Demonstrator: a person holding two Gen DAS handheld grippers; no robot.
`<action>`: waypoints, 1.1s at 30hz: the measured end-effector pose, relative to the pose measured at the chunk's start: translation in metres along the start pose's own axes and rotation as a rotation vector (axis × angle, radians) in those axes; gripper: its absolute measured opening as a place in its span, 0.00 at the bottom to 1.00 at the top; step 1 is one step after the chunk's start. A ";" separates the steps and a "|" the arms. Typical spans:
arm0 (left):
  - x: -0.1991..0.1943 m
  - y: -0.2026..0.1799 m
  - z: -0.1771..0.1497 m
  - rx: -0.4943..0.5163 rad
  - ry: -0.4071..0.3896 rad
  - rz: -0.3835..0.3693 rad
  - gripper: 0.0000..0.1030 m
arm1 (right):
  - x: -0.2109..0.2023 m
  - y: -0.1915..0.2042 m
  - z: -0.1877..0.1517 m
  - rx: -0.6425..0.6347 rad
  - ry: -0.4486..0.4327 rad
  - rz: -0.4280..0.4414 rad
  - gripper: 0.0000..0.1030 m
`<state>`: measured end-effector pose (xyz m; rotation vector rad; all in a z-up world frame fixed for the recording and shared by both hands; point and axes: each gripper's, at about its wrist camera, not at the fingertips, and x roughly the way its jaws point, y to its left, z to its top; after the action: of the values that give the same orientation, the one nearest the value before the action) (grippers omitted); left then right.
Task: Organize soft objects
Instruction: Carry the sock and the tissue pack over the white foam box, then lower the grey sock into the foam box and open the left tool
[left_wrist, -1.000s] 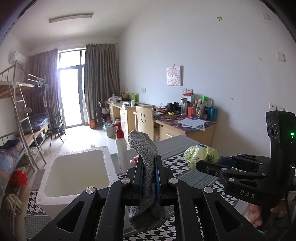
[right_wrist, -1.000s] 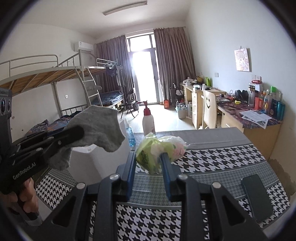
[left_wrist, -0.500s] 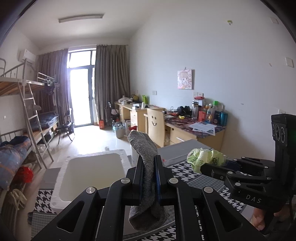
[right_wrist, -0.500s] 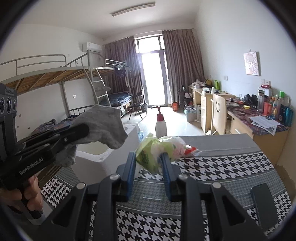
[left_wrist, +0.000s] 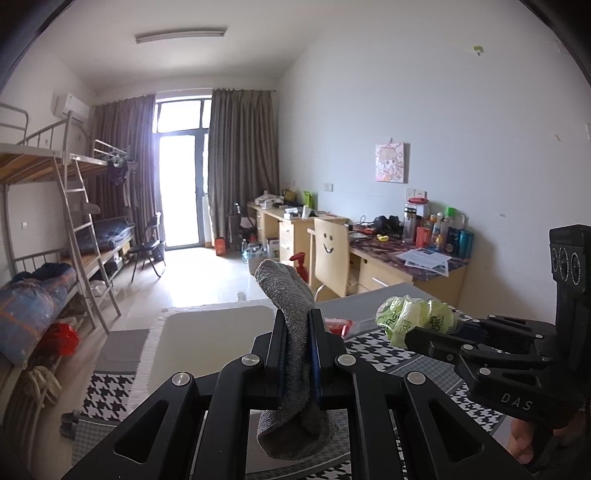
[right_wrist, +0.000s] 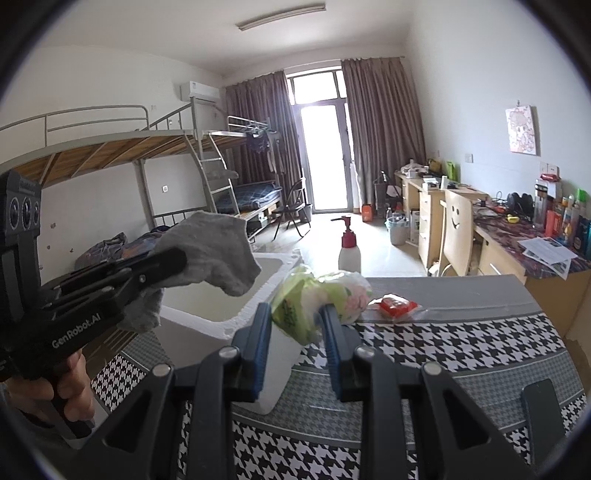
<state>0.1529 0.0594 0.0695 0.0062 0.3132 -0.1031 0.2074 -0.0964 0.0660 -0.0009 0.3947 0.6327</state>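
Left gripper (left_wrist: 298, 354) clamped on grey sock (left_wrist: 295, 332); right gripper (left_wrist: 410, 334) pinching green bag (left_wrist: 410, 317) above houndstooth table (left_wrist: 373, 350).

I count two claws (right_wrist: 295, 332) (right_wrist: 162, 266), one grey sock (left_wrist: 291, 314), one green bag (right_wrist: 314, 295), one white box (right_wrist: 221, 302), one red packet (right_wrist: 395, 305), one pump bottle (right_wrist: 349, 251), one phone (right_wrist: 543, 413).

box (right_wrist: 236, 317) left on table (right_wrist: 461, 339) | packet (right_wrist: 393, 306) right | bottle (right_wrist: 349, 251) behind

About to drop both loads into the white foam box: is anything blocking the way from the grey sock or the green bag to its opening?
Nothing visible does. The grey sock and the green bag hang near the white foam box, whose open top shows nothing inside. The pump bottle stands beyond it.
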 end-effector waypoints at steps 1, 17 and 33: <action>0.001 0.002 0.000 -0.004 0.001 0.005 0.11 | 0.002 0.001 0.001 -0.003 0.002 0.004 0.31; 0.018 0.026 -0.003 -0.037 0.030 0.066 0.11 | 0.027 0.016 0.015 -0.036 0.022 0.065 0.31; 0.041 0.044 -0.008 -0.062 0.086 0.069 0.11 | 0.043 0.022 0.019 -0.048 0.042 0.068 0.31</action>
<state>0.1937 0.0994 0.0490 -0.0400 0.4018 -0.0250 0.2336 -0.0515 0.0707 -0.0470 0.4214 0.7105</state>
